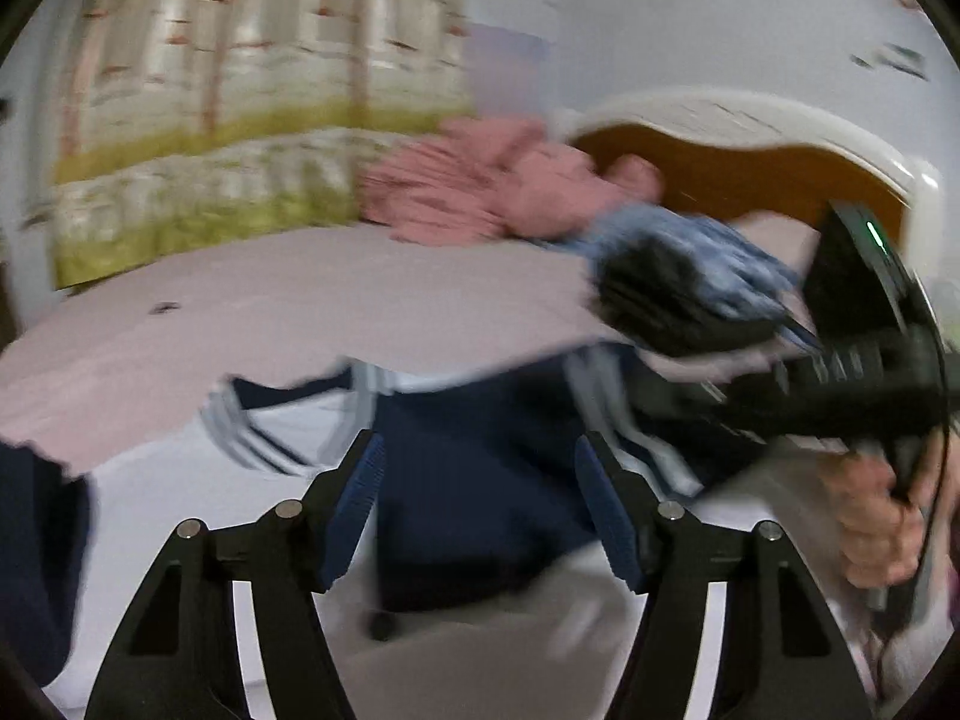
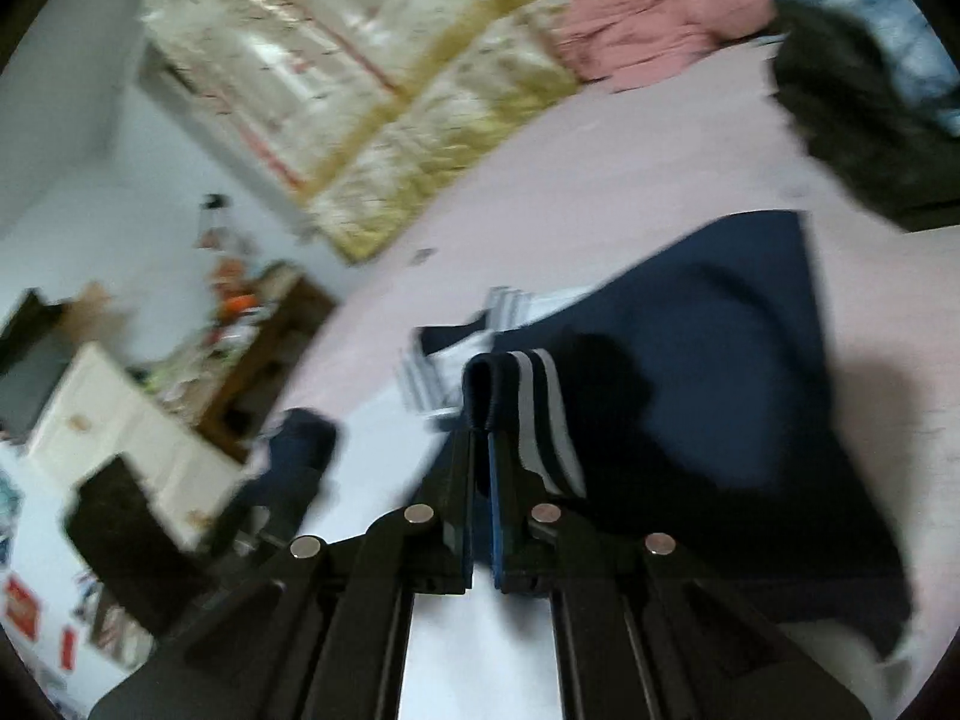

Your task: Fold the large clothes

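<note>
A navy and white garment with striped trim [image 1: 474, 528] lies spread on the pink bed [image 1: 300, 324]. In the left wrist view my left gripper [image 1: 477, 441] stands open just over its navy part, blue pads [image 1: 354, 504] wide apart and not pressing the cloth. My right gripper [image 2: 482, 429] is shut on a folded navy edge beside white stripes [image 2: 540, 414] of the garment [image 2: 708, 348]. The right gripper's body [image 1: 840, 384] and the hand holding it [image 1: 876, 528] show at the right of the left wrist view. Both views are blurred.
A pink blanket heap [image 1: 498, 180] and a dark and blue clothes pile [image 1: 684, 294] lie at the head of the bed by the wooden headboard [image 1: 750, 174]. A patterned curtain [image 1: 240, 90] hangs behind. A brown cluttered shelf [image 2: 264, 336] and white cabinet [image 2: 108, 414] stand beside the bed.
</note>
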A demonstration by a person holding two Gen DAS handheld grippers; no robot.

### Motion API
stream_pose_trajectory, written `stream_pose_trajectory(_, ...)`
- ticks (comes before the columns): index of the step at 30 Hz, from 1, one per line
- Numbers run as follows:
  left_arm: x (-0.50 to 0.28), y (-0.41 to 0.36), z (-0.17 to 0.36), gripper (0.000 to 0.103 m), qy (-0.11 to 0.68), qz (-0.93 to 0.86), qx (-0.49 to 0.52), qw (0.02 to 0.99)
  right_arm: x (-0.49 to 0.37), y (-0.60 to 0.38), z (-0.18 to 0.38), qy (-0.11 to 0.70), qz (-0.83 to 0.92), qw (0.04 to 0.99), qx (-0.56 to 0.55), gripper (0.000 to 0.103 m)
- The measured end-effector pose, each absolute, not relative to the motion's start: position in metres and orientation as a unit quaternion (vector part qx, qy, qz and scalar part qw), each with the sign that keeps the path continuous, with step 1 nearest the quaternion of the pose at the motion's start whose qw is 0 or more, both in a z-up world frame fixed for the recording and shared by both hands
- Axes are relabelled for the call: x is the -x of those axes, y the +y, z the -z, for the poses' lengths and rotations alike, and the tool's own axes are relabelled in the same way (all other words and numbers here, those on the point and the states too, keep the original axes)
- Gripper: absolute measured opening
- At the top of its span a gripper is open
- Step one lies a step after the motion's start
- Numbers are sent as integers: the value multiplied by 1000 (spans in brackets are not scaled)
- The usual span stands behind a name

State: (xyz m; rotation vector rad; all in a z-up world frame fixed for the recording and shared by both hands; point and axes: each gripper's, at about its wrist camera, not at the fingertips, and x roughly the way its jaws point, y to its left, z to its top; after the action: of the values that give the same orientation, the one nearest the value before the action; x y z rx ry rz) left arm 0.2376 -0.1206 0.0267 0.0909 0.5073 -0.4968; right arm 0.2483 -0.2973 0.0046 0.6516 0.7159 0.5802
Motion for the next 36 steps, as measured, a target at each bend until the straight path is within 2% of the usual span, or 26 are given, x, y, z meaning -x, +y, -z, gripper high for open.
stream_pose_trajectory(3,-227,-141,-21,66,258,290,-83,918,-241,-288,-14,315,-301,848,-303,4)
stream_pose_trajectory(6,-227,-140,-24,73,270,325,-58,904,-240,-283,-14,307,-335,829,-327,4)
stream_pose_trajectory(18,-212,-158,-25,76,255,301,-104,913,-227,-250,-29,283,-395,816,-313,3)
stream_pose_trajectory(19,-217,-155,-25,70,265,289,-94,915,-227,-250,-30,281,-388,822,-309,3)
stream_pose_trajectory(21,-229,-141,-25,19,283,277,-53,917,-226,-256,-30,277,-360,839,-301,3)
stream_pose_trajectory(22,-232,-133,-26,9,287,276,-31,917,-225,-259,-31,273,-336,854,-288,3)
stream_pose_trajectory(26,-243,-97,-33,7,276,207,24,938,-222,-266,-35,262,-260,894,-255,3)
stream_pose_trajectory(32,-255,-19,-46,7,245,-27,4,969,-232,-276,-32,282,-147,924,-211,3)
stream_pose_trajectory(36,-278,36,-31,7,311,-64,36,947,-242,-269,-27,312,-93,932,-161,4)
